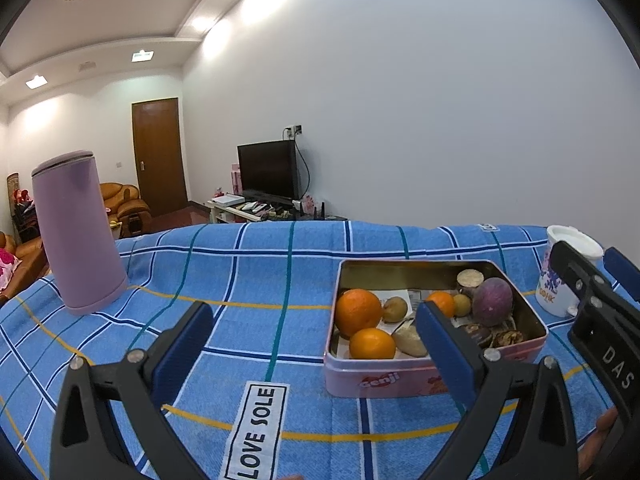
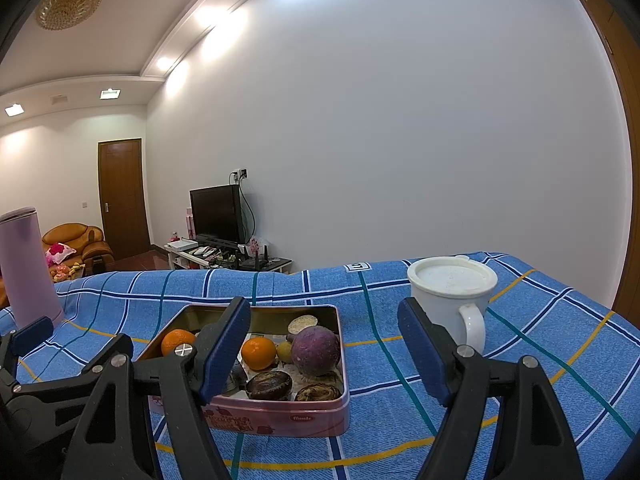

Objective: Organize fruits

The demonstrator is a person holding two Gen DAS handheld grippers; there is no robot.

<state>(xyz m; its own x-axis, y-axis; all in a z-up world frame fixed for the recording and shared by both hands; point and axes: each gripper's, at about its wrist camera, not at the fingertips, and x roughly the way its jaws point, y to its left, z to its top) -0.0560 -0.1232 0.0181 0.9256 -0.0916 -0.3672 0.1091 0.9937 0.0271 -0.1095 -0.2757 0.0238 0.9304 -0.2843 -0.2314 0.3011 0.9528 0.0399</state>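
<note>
Oranges point(image 1: 357, 312), purple fruit point(image 2: 315, 351) — lying in open pink tin point(image 2: 280, 420)

- The right gripper's left finger point(image 2: 224, 352) covers part of the pink tin point(image 2: 280, 420), so the fruit behind it is mostly hidden; only a slice of one orange point(image 2: 176, 341) shows.
- In the left wrist view, a blue pad point(image 1: 444, 344) blocks the tin's middle.
- The purple cylinder point(image 2: 24, 268) is cut off by the right view's left edge.
- The stuff on the far TV stand point(image 1: 260, 208) is too small to tell.
- The dark shrivelled things point(image 2: 269, 385) at the tin's near side can't be identified.
</note>
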